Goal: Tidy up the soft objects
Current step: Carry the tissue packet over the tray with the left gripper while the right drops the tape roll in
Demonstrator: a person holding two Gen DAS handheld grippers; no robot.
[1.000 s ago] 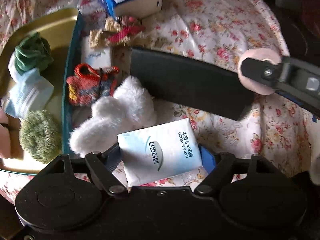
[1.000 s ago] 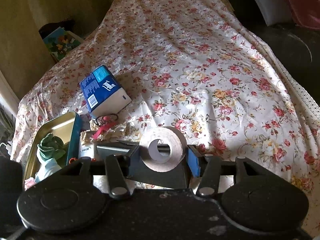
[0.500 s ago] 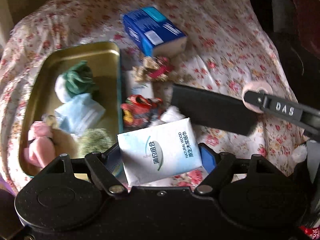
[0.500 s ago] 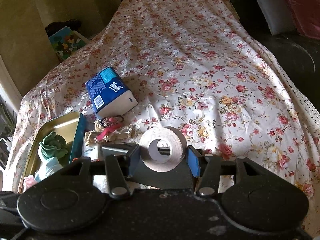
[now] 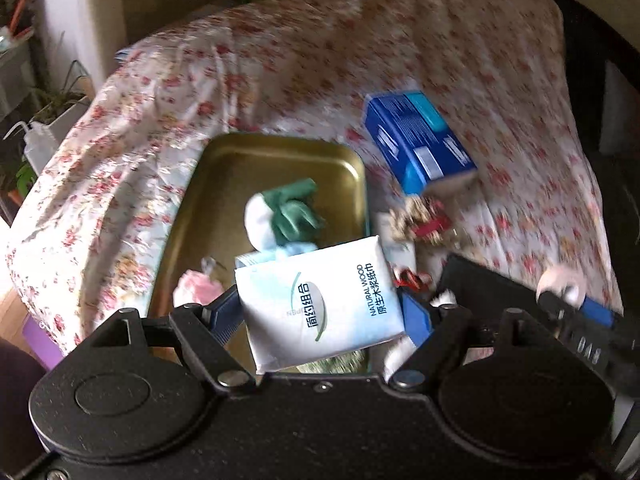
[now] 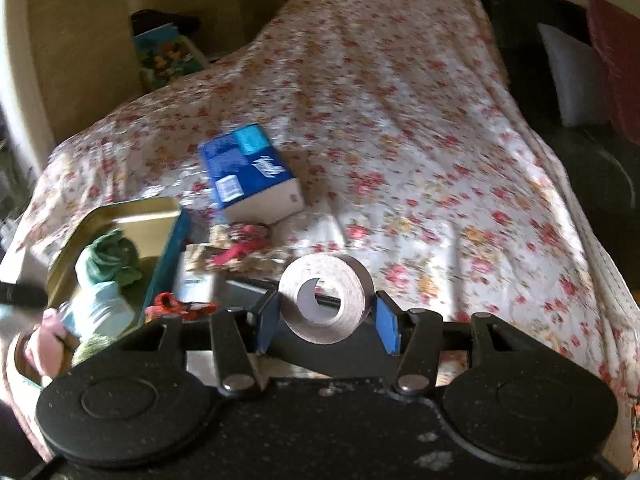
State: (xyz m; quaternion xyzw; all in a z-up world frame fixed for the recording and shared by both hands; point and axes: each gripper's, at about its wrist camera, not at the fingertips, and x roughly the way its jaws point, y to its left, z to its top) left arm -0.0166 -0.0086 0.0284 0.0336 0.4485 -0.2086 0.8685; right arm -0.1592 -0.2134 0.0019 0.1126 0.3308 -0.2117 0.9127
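Carrying two items at once at that point. My left gripper [image 5: 322, 312] was clamped on the white tissue pack [image 5: 320, 304], blue pads pressing both of its short sides; the pack was off the bedspread, hanging over the near end of the gold tray [image 5: 224, 160]. My right gripper [image 6: 326, 316] was closed on the paper roll [image 6: 326, 298], core facing the camera, pads against its curved sides at 3 and 9 o'clock.

Progress, my read: roughly half done. Already in the tray: a green-and-white cloth bundle [image 5: 286, 212] near centre, a pale blue soft pack [image 6: 100, 308] below it, a pink item [image 5: 196, 286] at about 7 o'clock, and something fuzzy green [image 6: 90, 350] at the near edge. Still out on the floral bedspread [image 5: 400, 40]: the blue tissue box [image 5: 416, 144] at 1 o'clock from the tray, a red-and-tan knit thing [image 5: 424, 224] just right of the tray rim, a red-orange knit piece [image 6: 176, 306] nearer me, a white fluffy item [image 5: 400, 352] mostly hidden behind my fingers, plus a dark flat slab [image 5: 488, 288] I doubt counts as soft.

Pack looked like sealed plastic film, white fading to light blue, green swoosh logo, "NATURAL WOOD" printed on it; sat tilted in the grip, right end higher. Film appeared slick and squashy, so slip risk looked real. Left view was motion-blurred; fine detail unreliable.
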